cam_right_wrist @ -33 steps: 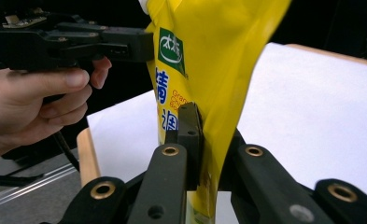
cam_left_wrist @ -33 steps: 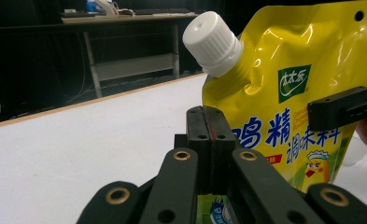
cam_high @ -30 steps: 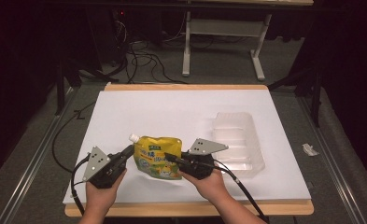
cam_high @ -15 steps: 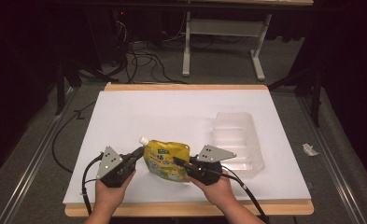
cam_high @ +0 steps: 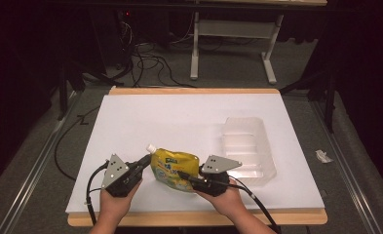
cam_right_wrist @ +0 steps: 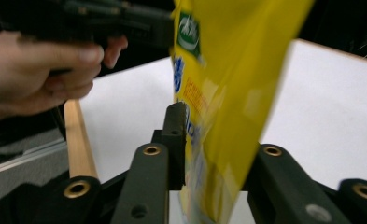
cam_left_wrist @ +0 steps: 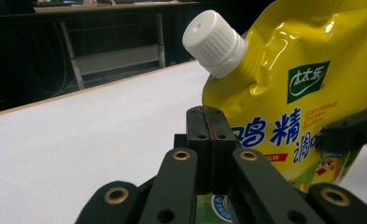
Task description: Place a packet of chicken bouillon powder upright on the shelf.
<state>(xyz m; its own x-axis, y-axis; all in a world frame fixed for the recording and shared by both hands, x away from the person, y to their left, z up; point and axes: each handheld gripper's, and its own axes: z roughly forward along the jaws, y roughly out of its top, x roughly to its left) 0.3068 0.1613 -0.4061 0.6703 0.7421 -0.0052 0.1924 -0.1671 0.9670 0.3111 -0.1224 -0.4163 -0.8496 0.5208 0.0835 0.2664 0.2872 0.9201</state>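
A yellow spout pouch [cam_high: 172, 168] with a white cap [cam_high: 150, 147] hangs just above the white table near its front edge, between my two grippers. My left gripper [cam_high: 147, 160] is shut on the pouch's edge below the cap. In the left gripper view its jaws [cam_left_wrist: 211, 123] meet in front of the pouch [cam_left_wrist: 302, 93], under the cap [cam_left_wrist: 214, 42]. My right gripper [cam_high: 180, 174] is at the pouch's other side. Its jaws have just been opening, and the blurred pouch [cam_right_wrist: 232, 60] stands loosely between them [cam_right_wrist: 214, 121]. Only the left pad shows.
A clear plastic tray [cam_high: 247, 146] sits on the white table [cam_high: 179, 112] to the right of the pouch. The table has a wooden front edge [cam_high: 194, 219]. Cables [cam_high: 145, 58] and a desk frame [cam_high: 233, 29] are on the floor beyond, and a paper scrap [cam_high: 322, 156] lies to the right.
Both hands and the pouch have drifted slightly right and toward the front edge since one second ago. In the last half second they have barely shifted.
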